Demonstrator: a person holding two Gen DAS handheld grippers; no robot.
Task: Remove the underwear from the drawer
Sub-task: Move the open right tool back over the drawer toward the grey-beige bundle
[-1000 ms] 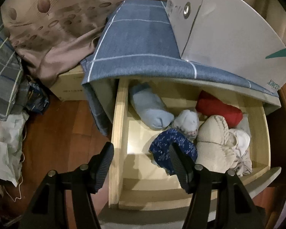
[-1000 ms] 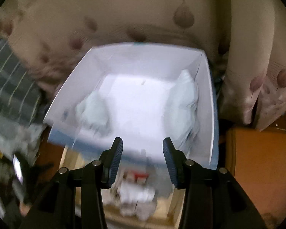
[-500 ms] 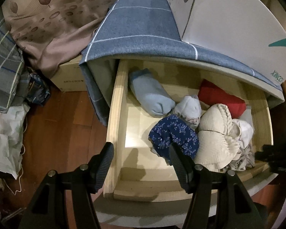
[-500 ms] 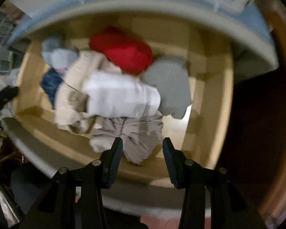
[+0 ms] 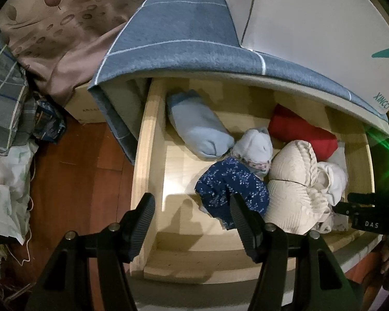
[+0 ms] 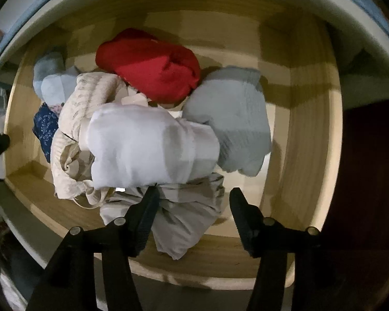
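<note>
Underwear (image 6: 184, 215) sits between right tool's (image 6: 192, 199) opening jaws.

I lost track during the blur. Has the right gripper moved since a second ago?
Yes. The right gripper went from over the white box down over the drawer, above a grey bundle, jaws just opening.

Right tongs (image 6: 193, 202) now down over the drawer (image 6: 311, 129) (jaws just widened).

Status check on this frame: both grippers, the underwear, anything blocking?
Left gripper open, empty, above the drawer. Right gripper open, jaws just widening, astride the beige-grey bundle, pads not pressing. Nothing out yet; white roll crowds it.
</note>
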